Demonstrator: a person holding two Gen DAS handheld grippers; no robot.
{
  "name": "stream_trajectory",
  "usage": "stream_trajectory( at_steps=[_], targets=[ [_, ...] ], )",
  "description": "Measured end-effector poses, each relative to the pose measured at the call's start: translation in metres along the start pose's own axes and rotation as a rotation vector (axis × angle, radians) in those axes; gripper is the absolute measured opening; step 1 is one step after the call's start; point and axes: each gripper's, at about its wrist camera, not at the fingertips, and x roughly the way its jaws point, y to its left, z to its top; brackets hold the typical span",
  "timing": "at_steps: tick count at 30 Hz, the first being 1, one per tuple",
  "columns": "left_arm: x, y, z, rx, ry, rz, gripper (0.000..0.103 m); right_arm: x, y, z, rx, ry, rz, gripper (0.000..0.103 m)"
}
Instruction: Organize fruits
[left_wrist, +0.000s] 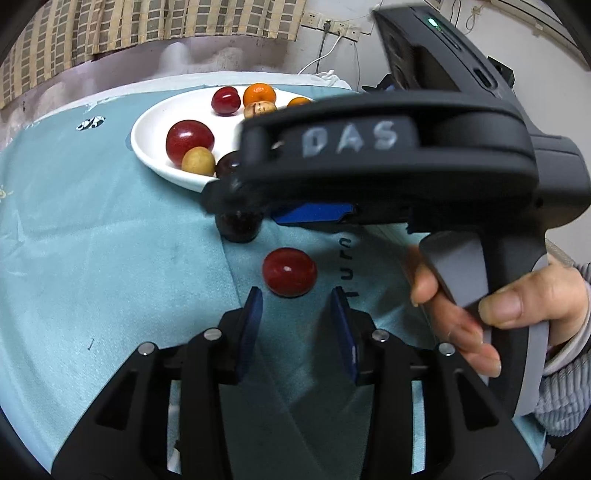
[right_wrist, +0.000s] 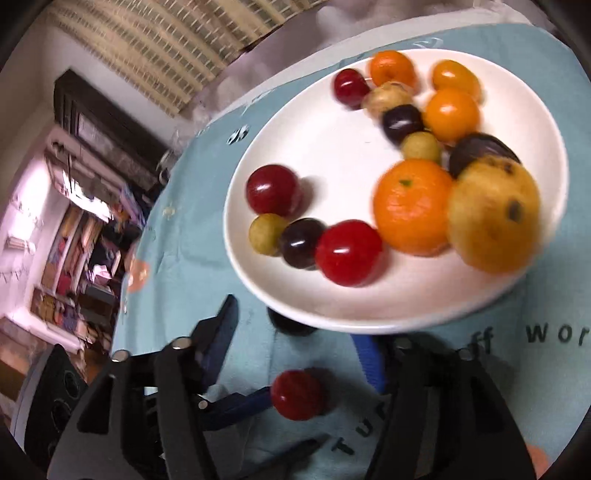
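A white plate (left_wrist: 155, 147) (right_wrist: 332, 147) holds several fruits: red, dark purple, yellow-green and orange ones, plus a large yellow fruit (right_wrist: 495, 218). A loose red fruit (left_wrist: 290, 272) (right_wrist: 295, 395) lies on the teal cloth just beyond my left gripper (left_wrist: 297, 295), which is open and empty. A dark purple fruit (left_wrist: 238, 225) (right_wrist: 291, 326) lies on the cloth by the plate's near rim. My right gripper (right_wrist: 295, 325) is open and hovers over it; in the left wrist view its body crosses above that fruit.
A teal cloth (left_wrist: 92, 258) with printed letters covers the table. A checked curtain and a wall socket (left_wrist: 332, 26) are behind. Shelves with clutter (right_wrist: 74, 240) show at the left of the right wrist view.
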Motion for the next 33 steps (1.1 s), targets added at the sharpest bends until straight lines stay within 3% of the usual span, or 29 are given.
stream_trajectory(
  at_steps=[3,5,9,12,13,16,19,24,26,29,32,33],
  targets=[
    [-0.006,0.005,0.0,-0.01,-0.018,0.018,0.043,-0.004,-0.002,-0.012,-0.033,-0.047,0.026,0.056],
    [-0.008,0.009,0.001,-0.029,-0.021,0.016,0.043,0.0,-0.004,-0.007,-0.001,-0.069,0.048,0.056],
    [-0.004,0.009,-0.001,-0.027,-0.003,0.021,0.045,0.008,-0.01,0.008,0.024,-0.025,0.07,0.055],
    [-0.003,0.005,-0.002,-0.011,-0.004,0.025,0.051,0.006,-0.004,0.002,-0.074,-0.028,-0.026,0.033],
    [-0.002,0.004,-0.002,-0.007,-0.002,0.026,0.051,0.006,-0.004,0.001,-0.096,-0.03,-0.025,0.032],
    [-0.002,0.003,-0.001,-0.009,-0.003,0.028,0.053,0.005,-0.011,0.001,-0.039,-0.032,0.011,0.031],
    [-0.001,0.006,0.001,-0.025,-0.006,0.013,0.057,0.006,-0.013,-0.002,0.023,0.006,0.178,0.03],
    [0.007,0.001,0.01,-0.022,-0.003,0.011,0.06,-0.016,-0.018,0.004,0.052,-0.018,0.215,0.03],
    [0.014,-0.007,0.015,0.017,0.004,0.035,0.059,-0.034,-0.016,0.0,0.014,-0.06,0.173,0.03],
    [0.026,-0.02,0.021,0.076,0.023,0.085,0.053,-0.056,-0.022,-0.002,0.027,-0.106,0.162,0.03],
    [0.027,-0.024,0.021,0.094,0.026,0.121,0.031,-0.073,-0.032,-0.004,0.048,-0.148,0.163,0.03],
    [0.026,-0.022,0.02,0.085,0.025,0.117,0.031,-0.076,-0.036,-0.005,0.062,-0.157,0.171,0.03]
  ],
)
